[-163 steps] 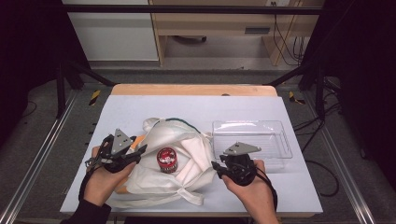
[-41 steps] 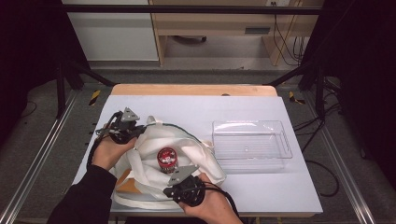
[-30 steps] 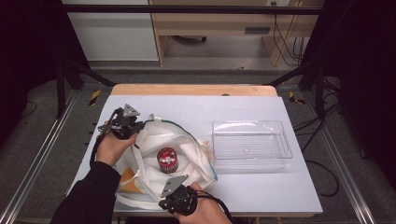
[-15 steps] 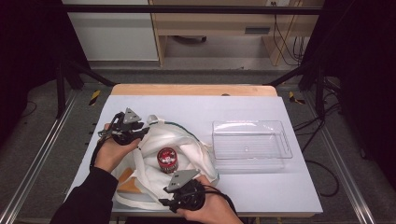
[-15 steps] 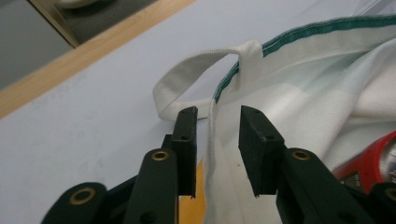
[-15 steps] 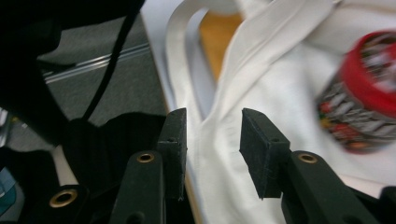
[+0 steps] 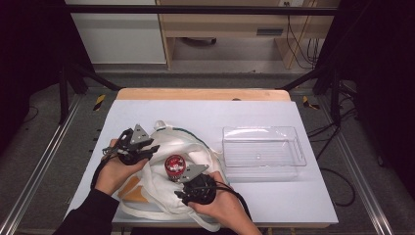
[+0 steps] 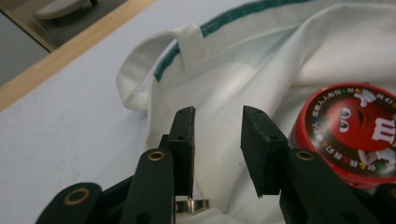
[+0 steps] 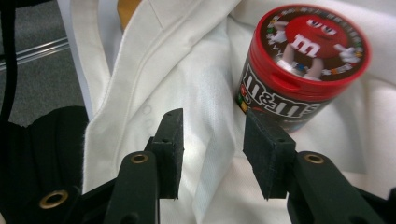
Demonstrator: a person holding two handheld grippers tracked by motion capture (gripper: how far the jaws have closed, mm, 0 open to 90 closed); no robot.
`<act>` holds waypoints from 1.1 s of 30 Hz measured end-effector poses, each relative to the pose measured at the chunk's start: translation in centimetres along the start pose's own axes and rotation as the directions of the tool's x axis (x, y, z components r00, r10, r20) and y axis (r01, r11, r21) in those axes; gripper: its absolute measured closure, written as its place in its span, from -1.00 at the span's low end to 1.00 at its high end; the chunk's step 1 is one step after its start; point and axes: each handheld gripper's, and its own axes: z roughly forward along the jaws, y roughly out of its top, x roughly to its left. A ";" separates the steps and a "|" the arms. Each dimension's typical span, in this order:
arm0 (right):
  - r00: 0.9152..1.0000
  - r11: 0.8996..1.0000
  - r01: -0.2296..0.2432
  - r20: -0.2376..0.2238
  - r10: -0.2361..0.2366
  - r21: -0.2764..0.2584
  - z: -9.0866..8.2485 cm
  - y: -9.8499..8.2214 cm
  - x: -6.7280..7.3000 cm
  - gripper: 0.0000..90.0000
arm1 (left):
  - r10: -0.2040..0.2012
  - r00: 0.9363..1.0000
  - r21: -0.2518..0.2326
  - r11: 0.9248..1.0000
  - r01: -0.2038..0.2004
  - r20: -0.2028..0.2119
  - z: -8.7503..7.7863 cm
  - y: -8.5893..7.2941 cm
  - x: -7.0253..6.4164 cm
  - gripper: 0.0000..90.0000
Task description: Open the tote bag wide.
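At the left of the pale tabletop [image 7: 293, 210], our left gripper [image 7: 138, 145] hovered over the far left edge of a white cloth tote bag [image 7: 161, 196], its fingers [image 8: 184, 140] spread with only fabric showing between them, near the bag's green-trimmed hem and a carrying loop [image 8: 140, 84]. Just right of it, an M&M's candy tub [image 7: 174, 165] stood upright on the crumpled bag, between the two tools. Our right gripper [image 7: 188, 172] sat at the near side of the tub, its fingers [image 9: 268, 149] likewise parted and holding nothing, one pad close beside the tub's dark wall. Farther right, a clear plastic tray [image 7: 298, 166] lay on the tabletop, well apart from the bag.

The risks, as we judged them: the tub rested on soft, wrinkled cloth, so a tug on the bag from either side could tip it or send it rolling; a pinch on its smooth round wall might slip; and loose fabric could be caught in the grasp along with it.

The red lid [image 9: 310, 39] carried the red M&M's character with a white "m" on its chest, ringed by small coloured candies; the brown side read "m&m" in white. Any finer print was too blurred to read.
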 end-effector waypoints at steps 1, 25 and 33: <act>1.000 1.000 -0.002 0.006 0.002 0.009 0.4 0.0 -0.1 0.28 | 0.007 1.000 0.013 1.000 -0.007 0.004 0.2 -0.2 0.0 0.47; 1.000 0.999 0.008 -0.020 -0.007 0.043 1.6 -0.2 -0.3 0.94 | 0.084 0.989 0.092 0.991 -0.096 0.123 4.5 -1.7 -0.5 0.18; 0.999 0.999 0.039 -0.026 -0.039 0.007 0.5 0.4 0.7 0.95 | 0.029 0.997 0.112 0.993 -0.037 0.074 5.3 -1.1 -0.2 0.92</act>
